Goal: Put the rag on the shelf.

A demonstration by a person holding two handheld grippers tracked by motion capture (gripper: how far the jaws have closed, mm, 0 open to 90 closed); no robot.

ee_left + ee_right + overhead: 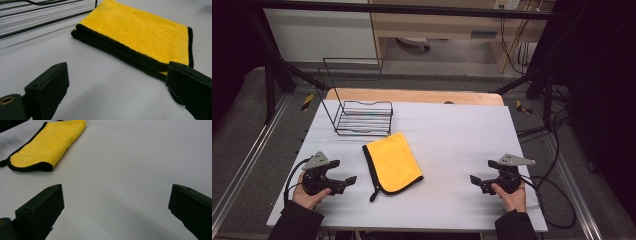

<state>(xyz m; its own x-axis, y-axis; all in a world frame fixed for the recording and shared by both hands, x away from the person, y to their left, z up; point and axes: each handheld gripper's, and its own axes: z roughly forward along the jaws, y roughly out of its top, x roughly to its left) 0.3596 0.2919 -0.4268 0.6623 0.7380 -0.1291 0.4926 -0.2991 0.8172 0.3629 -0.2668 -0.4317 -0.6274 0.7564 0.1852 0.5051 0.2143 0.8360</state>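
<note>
Both grippers — left point(346, 182), right point(477, 181) — rest low, fingers point(47, 87) spread.

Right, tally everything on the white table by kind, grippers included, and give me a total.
Yellow cloth, folded, black-edged: 1
Black wire rack: 1
Grippers: 2, the left gripper and the right gripper, both with jaws open and nothing between them
Total: 4

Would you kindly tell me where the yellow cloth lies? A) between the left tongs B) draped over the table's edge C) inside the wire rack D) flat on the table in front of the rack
D: the cloth lies folded on the table, just before the rack, apart from both tongs.
</note>
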